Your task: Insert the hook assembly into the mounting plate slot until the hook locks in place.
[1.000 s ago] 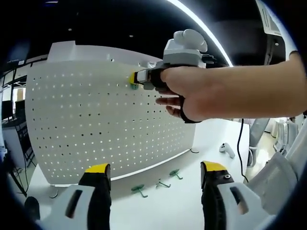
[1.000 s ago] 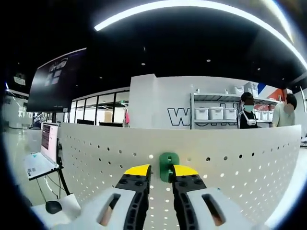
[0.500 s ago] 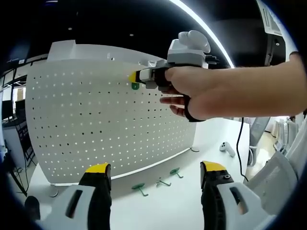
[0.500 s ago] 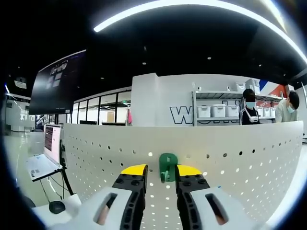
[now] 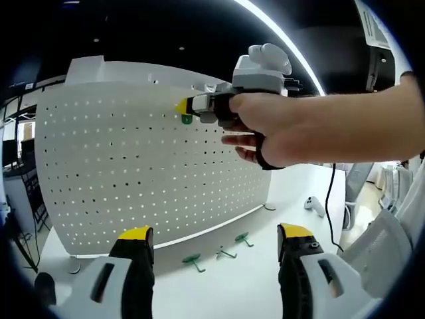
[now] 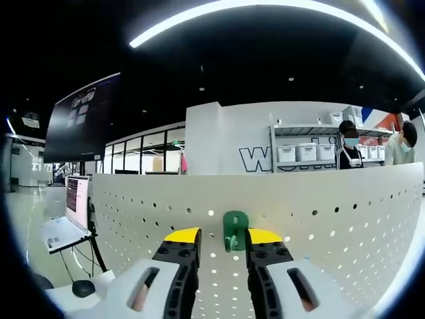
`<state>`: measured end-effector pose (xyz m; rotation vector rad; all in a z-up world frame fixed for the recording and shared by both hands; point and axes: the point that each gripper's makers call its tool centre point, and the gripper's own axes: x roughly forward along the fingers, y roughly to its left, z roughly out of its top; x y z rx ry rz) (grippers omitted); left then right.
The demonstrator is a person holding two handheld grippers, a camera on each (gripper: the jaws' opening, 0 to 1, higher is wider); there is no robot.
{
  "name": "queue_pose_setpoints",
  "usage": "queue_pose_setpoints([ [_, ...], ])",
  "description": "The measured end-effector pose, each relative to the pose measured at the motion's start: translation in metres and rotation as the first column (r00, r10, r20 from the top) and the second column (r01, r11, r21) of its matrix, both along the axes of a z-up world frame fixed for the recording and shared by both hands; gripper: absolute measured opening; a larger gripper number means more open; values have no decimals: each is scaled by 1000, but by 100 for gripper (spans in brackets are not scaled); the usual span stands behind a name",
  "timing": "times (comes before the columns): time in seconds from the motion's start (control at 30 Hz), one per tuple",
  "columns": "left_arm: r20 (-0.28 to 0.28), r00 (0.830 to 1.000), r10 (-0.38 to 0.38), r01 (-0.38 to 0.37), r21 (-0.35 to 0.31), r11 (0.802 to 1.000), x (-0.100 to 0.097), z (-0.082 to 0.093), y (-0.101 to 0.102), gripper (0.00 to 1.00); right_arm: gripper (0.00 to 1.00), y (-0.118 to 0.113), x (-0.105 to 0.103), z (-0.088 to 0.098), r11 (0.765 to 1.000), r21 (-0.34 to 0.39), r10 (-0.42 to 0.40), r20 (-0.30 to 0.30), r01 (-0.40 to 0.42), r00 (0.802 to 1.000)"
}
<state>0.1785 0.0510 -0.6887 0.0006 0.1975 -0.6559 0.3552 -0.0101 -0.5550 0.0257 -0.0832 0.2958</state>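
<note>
Seating the green hook [image 6: 234,230] in the pegboard [image 6: 345,219], right gripper [image 6: 224,236] seemingly clamped on it, left gripper [image 5: 216,234] spread idle; next, pressing until locked

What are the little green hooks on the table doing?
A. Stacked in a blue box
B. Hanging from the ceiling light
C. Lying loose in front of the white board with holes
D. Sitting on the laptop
C: in the left gripper view, three green hooks lie loose on the white table just in front of the pegboard, beyond the left gripper.
</note>
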Motion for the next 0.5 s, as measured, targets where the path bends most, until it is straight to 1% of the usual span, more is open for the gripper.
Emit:
queue_pose_setpoints([
  [0.03, 0, 1000, 0, 0, 0, 1000, 0, 0, 0, 78, 28, 3, -1, 1, 1000, 12, 26, 7, -26, 1000],
  [0.1, 1, 1000, 2, -2, 1, 1000, 1, 0, 0, 78, 33, 0, -3, 0, 999, 3, 32, 11, -32, 999],
  [0.13, -1, 1000, 3, -3, 0, 1000, 1, 0, 0, 78, 34, 1, -4, -1, 999, 6, 48, 5, -48, 999],
  [0.2, 0, 1000, 2, -2, 1, 1000, 1, 0, 0, 78, 37, -1, -7, 1, 997, 23, 69, 15, -70, 997],
  [0.27, 1, 1000, -1, 1, 3, 1000, 1, 0, -1, 78, 40, 4, -9, 2, 989, 74, 124, 16, -124, 992],
  [0.3, 0, 1000, -2, 2, 3, 1000, 1, 0, -2, 78, 39, 3, -10, -1, 988, 74, 137, 4, -137, 991],
  [0.33, 0, 1000, -3, 3, 3, 1000, 1, 0, -2, 79, 37, 6, -13, -1, 980, 110, 166, -6, -165, 986],
  [0.37, 0, 1000, -6, 6, 0, 1000, 1, 0, -3, 79, 35, 6, -15, 0, 975, 127, 185, 7, -184, 983],
  [0.4, 0, 1000, -7, 7, -1, 1000, 1, 0, -4, 79, 37, 2, -14, -3, 979, 105, 176, -4, -175, 984],
  [0.47, -2, 1000, -11, 11, 6, 1000, 1, -1, -5, 79, 41, 2, -16, 0, 976, 115, 185, 10, -185, 983],
  [0.5, 3, 1000, -12, 12, 5, 1000, 1, 0, -6, 79, 40, 2, -16, 0, 975, 118, 191, 7, -190, 982],
])
